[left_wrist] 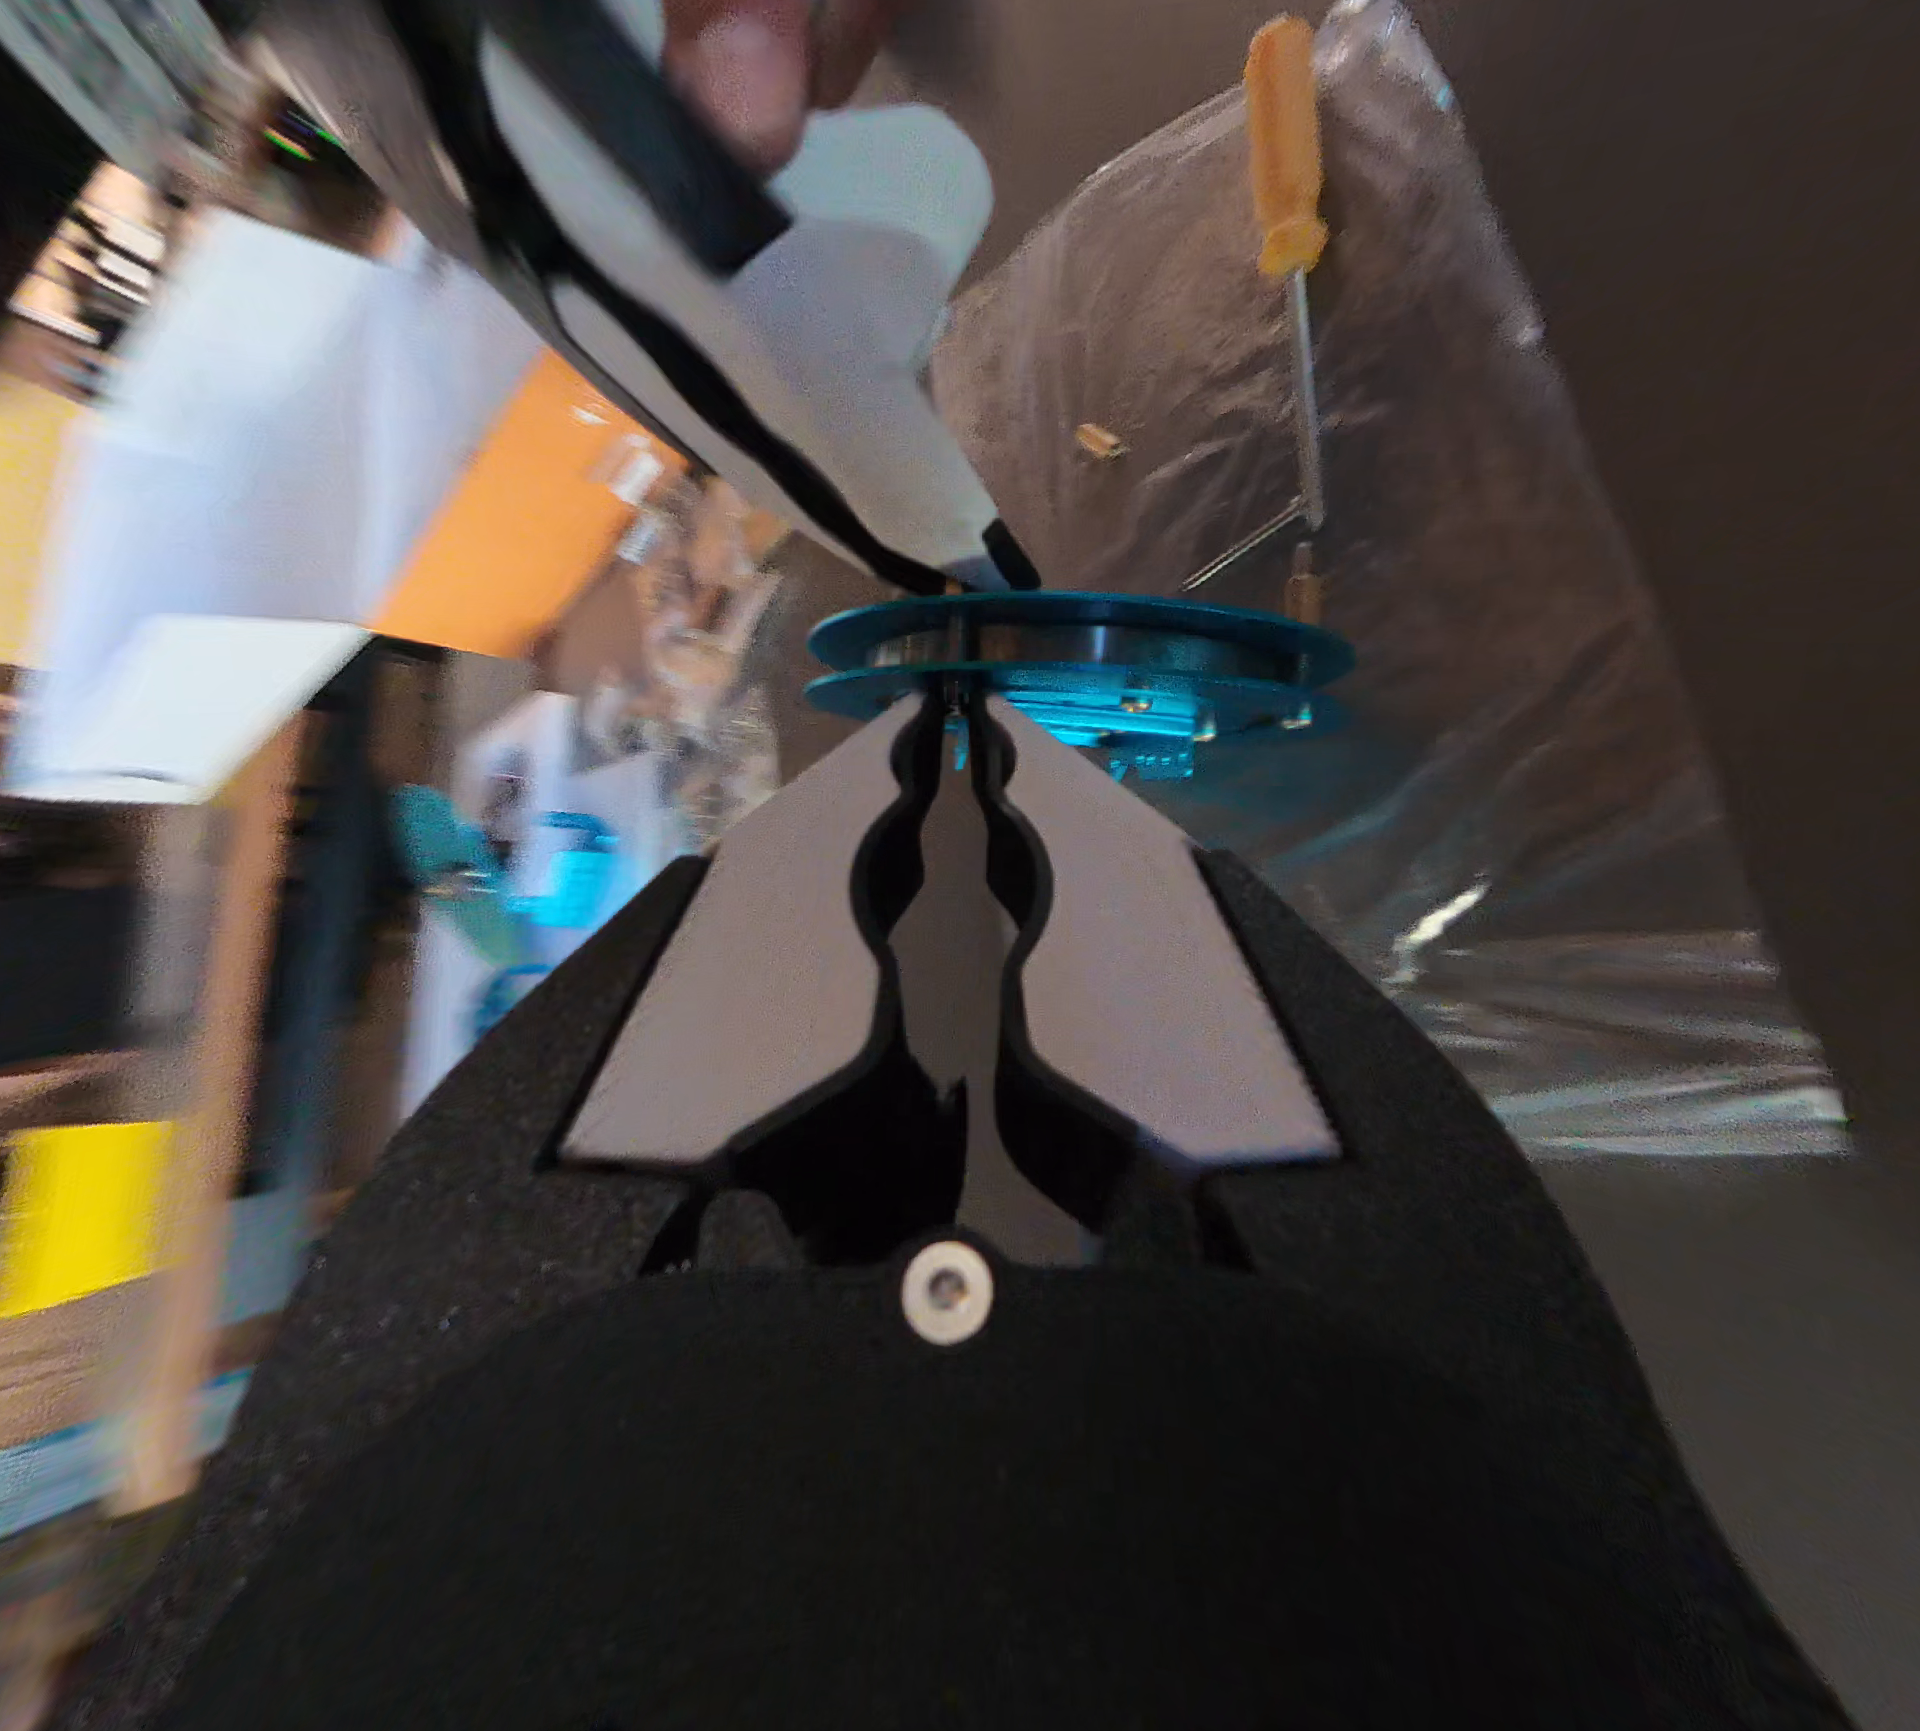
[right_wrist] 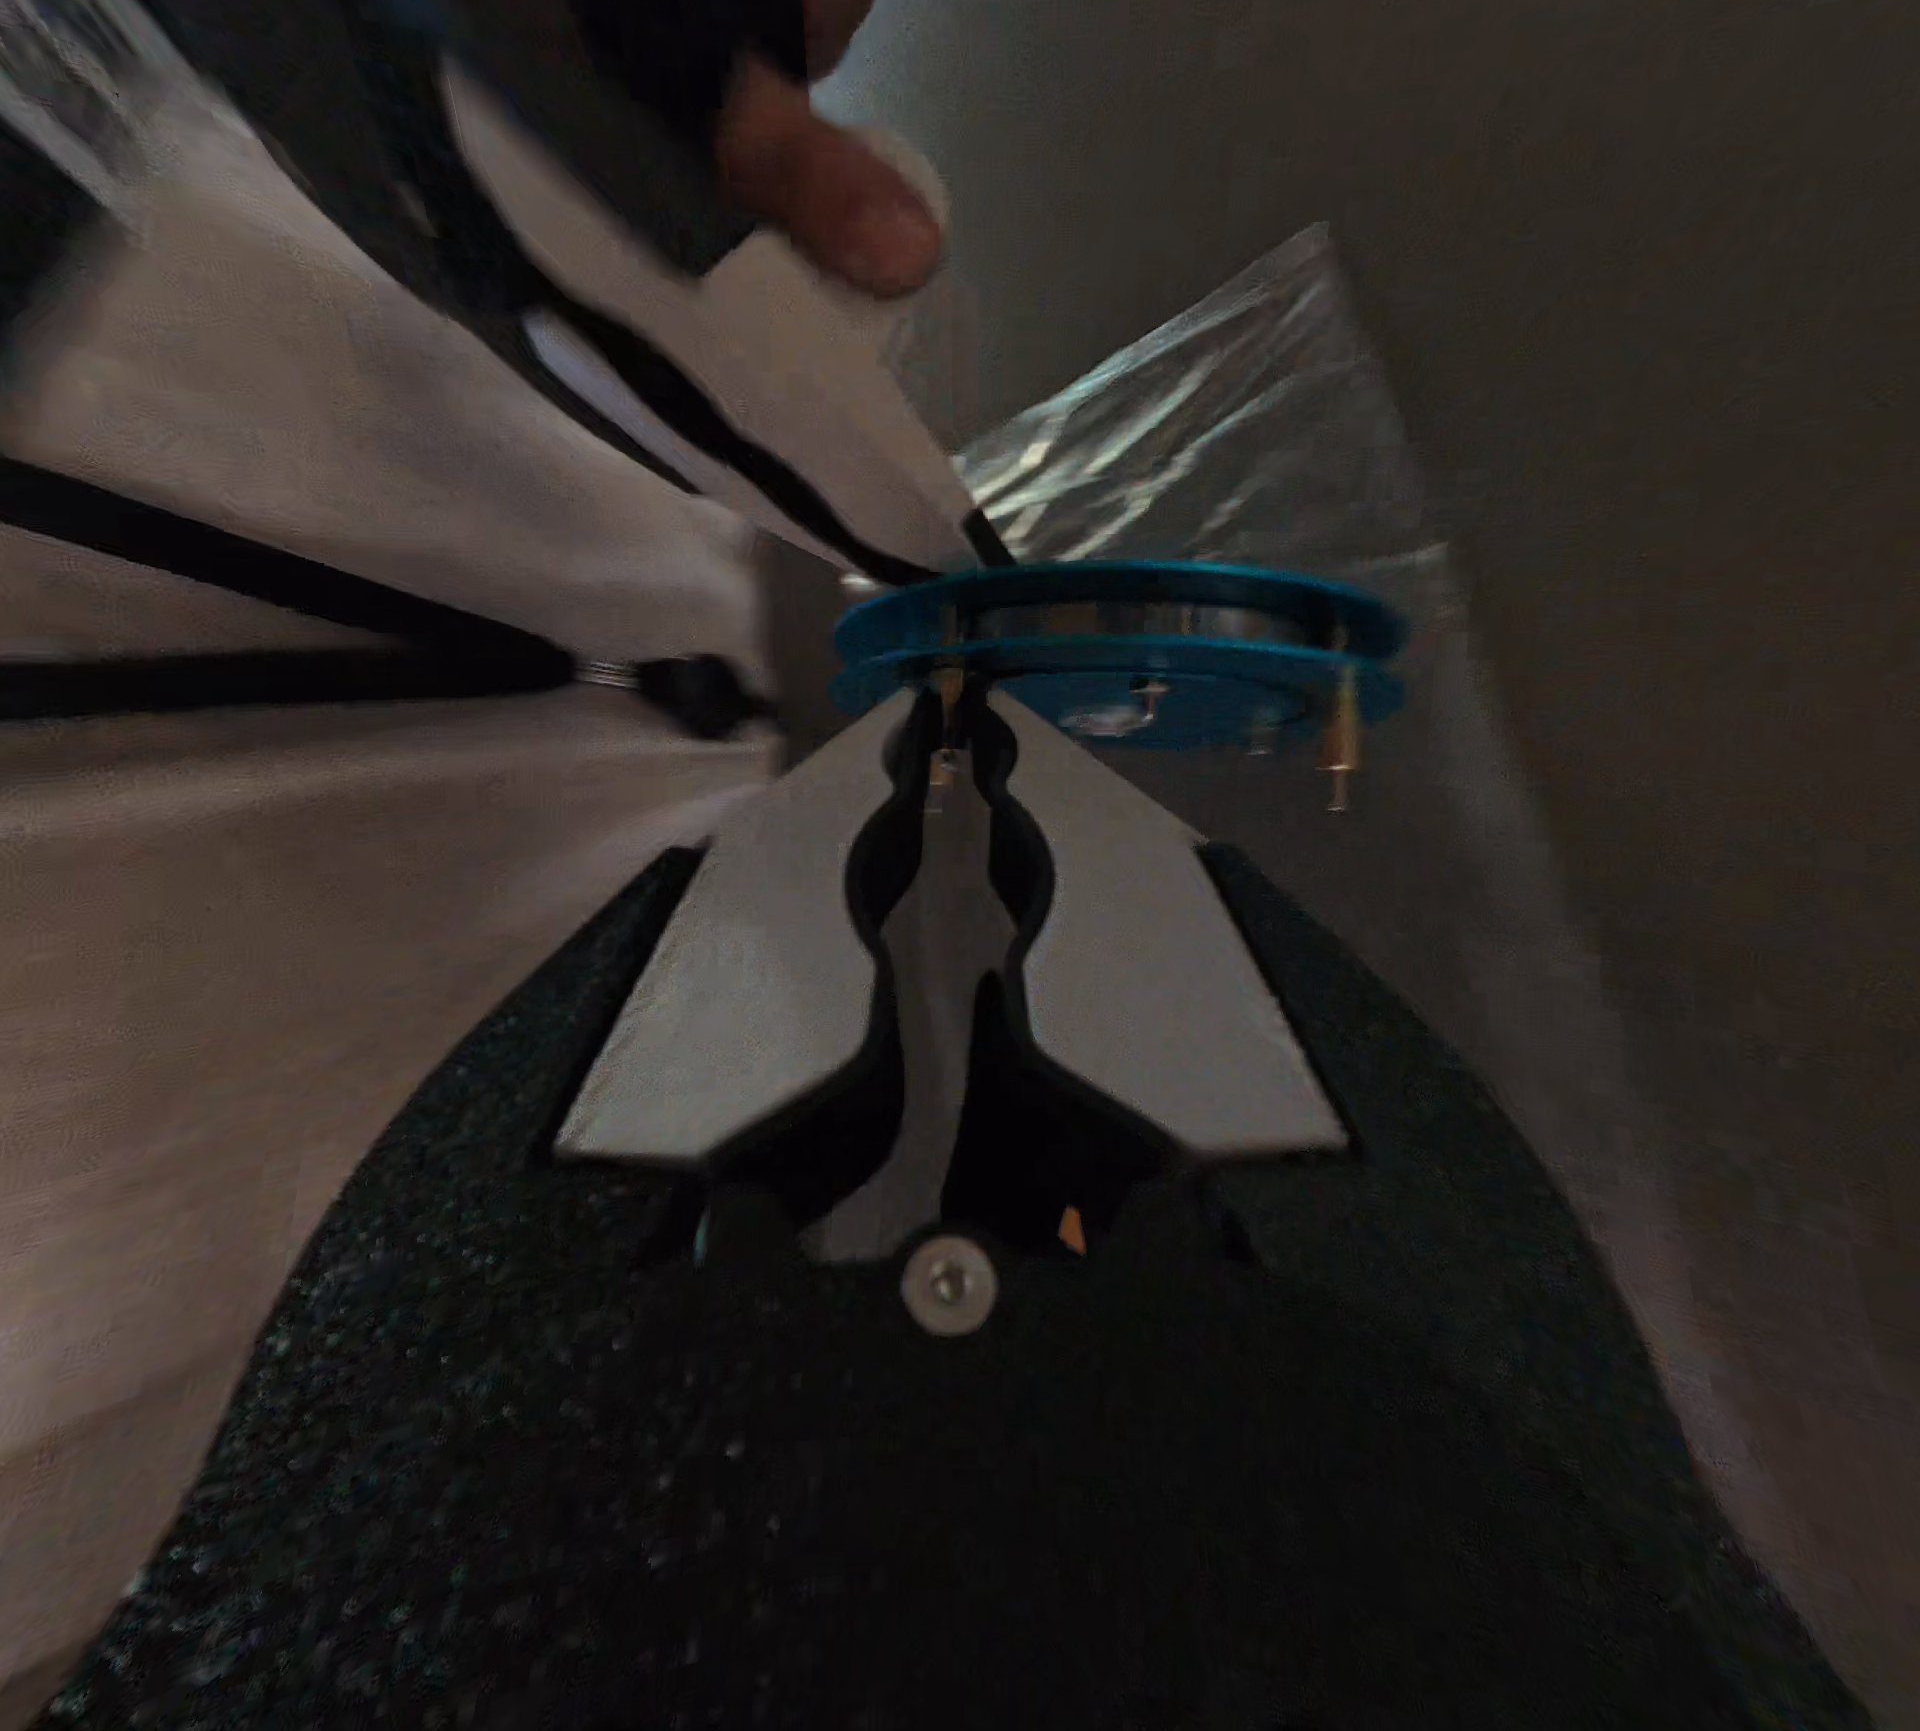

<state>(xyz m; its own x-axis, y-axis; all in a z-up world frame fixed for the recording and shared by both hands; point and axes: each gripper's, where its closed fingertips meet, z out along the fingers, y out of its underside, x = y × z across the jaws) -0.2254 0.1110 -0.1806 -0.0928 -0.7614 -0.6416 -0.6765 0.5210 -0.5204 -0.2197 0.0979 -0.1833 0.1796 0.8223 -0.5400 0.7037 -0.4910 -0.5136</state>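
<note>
A blue double-disc assembly (left_wrist: pixel 1143 616) with a metal ring between its plates and brass standoffs is held in the air. My left gripper (left_wrist: pixel 956 717) is shut on a thin post at the assembly's near edge. In this view my right gripper (left_wrist: pixel 987 575) reaches in from the upper left, its tips meeting the top plate. In the right wrist view my right gripper (right_wrist: pixel 951 731) is shut on a brass standoff under the blue assembly (right_wrist: pixel 1122 611). My left gripper (right_wrist: pixel 961 554) comes in there from the upper left onto the top plate. Both views are motion-blurred.
A clear plastic bag (left_wrist: pixel 1403 642) lies on the grey surface behind, with an orange-handled screwdriver (left_wrist: pixel 1285 143) and a loose brass standoff (left_wrist: pixel 1099 441) on it. A person's fingers (left_wrist: pixel 727 19) hold the other gripper. The bag (right_wrist: pixel 1195 455) and a black strap (right_wrist: pixel 312 679) show in the right wrist view. My two grippers' fingertips are within a few centimetres of each other. From either gripper's tips it is about 20 cm to the orange-handled screwdriver (left_wrist: pixel 1285 143).
</note>
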